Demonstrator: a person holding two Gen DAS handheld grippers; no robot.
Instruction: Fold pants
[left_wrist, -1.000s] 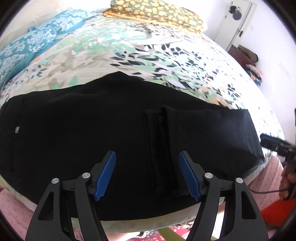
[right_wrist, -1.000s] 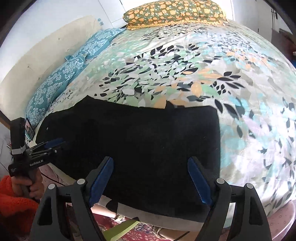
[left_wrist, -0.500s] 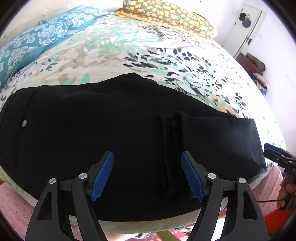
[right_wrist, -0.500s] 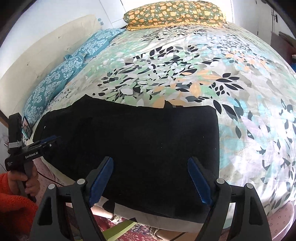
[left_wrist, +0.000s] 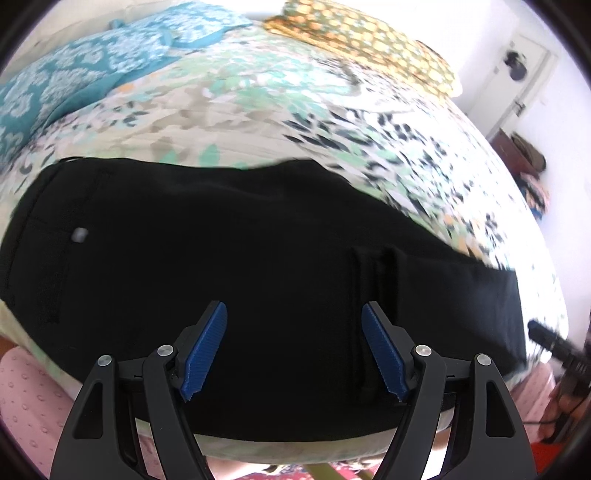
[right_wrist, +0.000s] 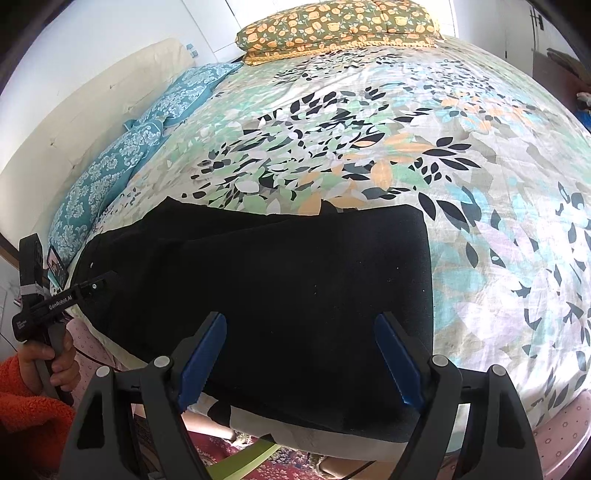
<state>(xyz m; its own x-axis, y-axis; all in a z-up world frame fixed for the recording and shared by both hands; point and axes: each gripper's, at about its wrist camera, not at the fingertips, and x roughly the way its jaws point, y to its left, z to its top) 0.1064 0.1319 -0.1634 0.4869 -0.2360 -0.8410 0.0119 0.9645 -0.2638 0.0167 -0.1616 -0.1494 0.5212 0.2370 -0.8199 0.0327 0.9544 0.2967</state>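
Black pants (left_wrist: 258, 258) lie flat along the near edge of the bed, waistband with a silver button (left_wrist: 79, 234) at the left, leg hems folded back toward the middle. They also show in the right wrist view (right_wrist: 295, 280). My left gripper (left_wrist: 293, 350) is open and empty, above the near middle of the pants. My right gripper (right_wrist: 301, 354) is open and empty, above the pants' right end. Each view shows the other gripper at its edge, the left gripper (right_wrist: 74, 291) and the right gripper (left_wrist: 550, 339).
The bed has a floral leaf-print cover (right_wrist: 406, 129). Blue patterned pillows (right_wrist: 129, 162) lie along the left, an orange-flowered pillow (right_wrist: 340, 26) at the far end. A cream headboard (right_wrist: 74, 110) runs along the left. A door (left_wrist: 513, 77) stands at the far right.
The left gripper has shifted left along the pants and tilted, so the waistband sits more in view. The right gripper has pulled back slightly. Both stayed open.
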